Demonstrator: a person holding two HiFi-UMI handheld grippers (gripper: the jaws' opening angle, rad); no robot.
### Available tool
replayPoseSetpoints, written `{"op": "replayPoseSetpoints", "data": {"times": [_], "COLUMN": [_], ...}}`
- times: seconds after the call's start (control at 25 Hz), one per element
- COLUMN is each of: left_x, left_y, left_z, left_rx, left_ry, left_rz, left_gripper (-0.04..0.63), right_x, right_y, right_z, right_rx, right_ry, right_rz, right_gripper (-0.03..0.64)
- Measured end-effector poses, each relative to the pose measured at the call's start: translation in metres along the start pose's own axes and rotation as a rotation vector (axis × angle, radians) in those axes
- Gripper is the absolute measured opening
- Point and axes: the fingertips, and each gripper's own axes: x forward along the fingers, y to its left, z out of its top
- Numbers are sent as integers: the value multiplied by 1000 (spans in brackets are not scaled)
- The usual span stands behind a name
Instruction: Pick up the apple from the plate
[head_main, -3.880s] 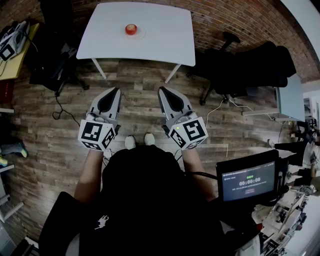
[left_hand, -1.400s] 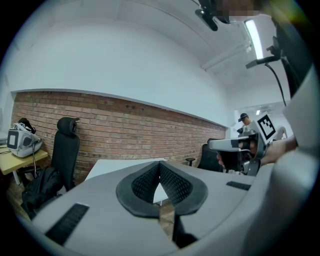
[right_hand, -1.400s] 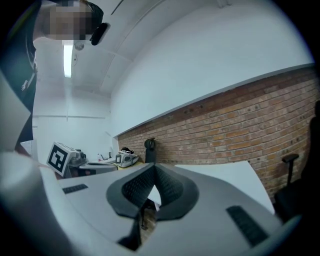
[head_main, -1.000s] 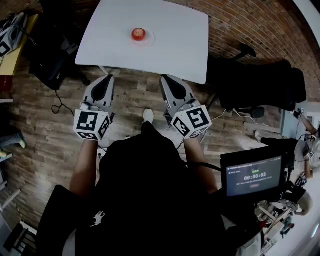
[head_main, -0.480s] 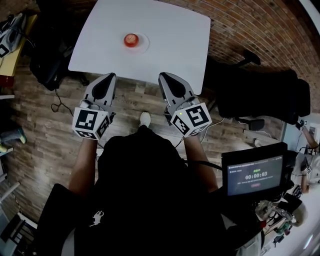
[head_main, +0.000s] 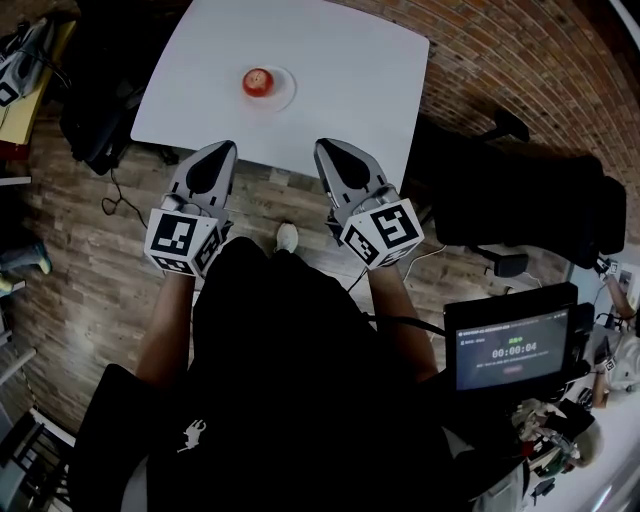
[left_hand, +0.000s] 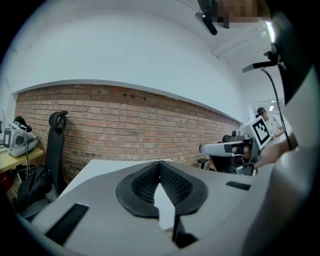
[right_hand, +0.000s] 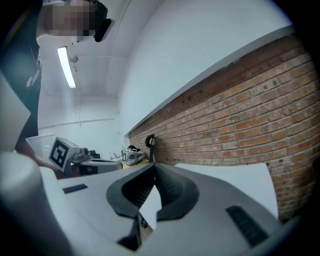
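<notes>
Left gripper (head_main: 222, 146) and right gripper (head_main: 325, 145) sit one in each of our hands, side by side and apart. In the head view both tips point at the near edge of the white table (head_main: 350, 70). We read the jaw state in each gripper's own view: the left gripper's jaws are pressed together at the tips with nothing between them, and so are the right gripper's.

We see a wooden floor (head_main: 90, 230) under the table and a brick wall (head_main: 500, 70) behind it. We note a dark office chair (head_main: 520, 200) to the right of the table and a lit screen (head_main: 510, 352) at the lower right.

We locate a white plate (head_main: 288, 90) on the left part of the tabletop. We find the red apple (head_main: 258, 81) resting on that plate, well apart from both grippers.
</notes>
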Motion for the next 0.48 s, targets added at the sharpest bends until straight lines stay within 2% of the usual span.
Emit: {"op": "replayPoseSetpoints", "data": {"times": [0.48], "left_x": [15], "left_y": [13], "left_z": [0], "left_rx": [-13], "left_ry": [10], "left_rz": [-8], "left_gripper": [6], "right_x": [8], "right_y": [-12], "right_z": [-1], "right_rx": [18], "right_ry": [-5], "right_rz": [-30], "right_gripper": [3]}}
